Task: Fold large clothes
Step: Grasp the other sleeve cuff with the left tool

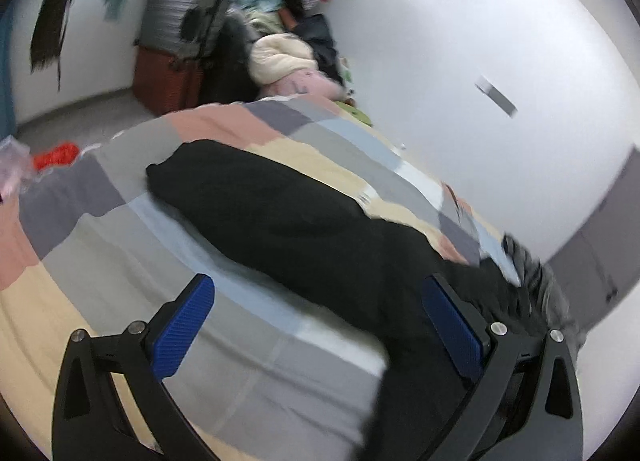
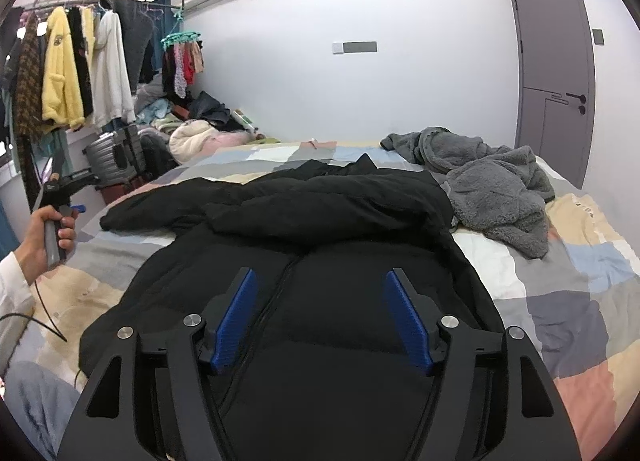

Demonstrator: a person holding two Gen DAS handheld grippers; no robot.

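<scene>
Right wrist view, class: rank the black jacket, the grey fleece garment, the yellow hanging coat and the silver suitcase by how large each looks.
1. black jacket, nearest the camera
2. grey fleece garment
3. yellow hanging coat
4. silver suitcase, partly hidden

The coat and suitcase stand farther back, so true sizes stay unsure.

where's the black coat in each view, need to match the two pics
Left wrist: the black coat runs diagonally from centre-left to lower right, one sleeve stretched toward the upper left.
Right wrist: it fills the centre and foreground, zipper running toward the camera.
Shared landmark: the grey fleece garment, at the coat's right edge in both.
</scene>
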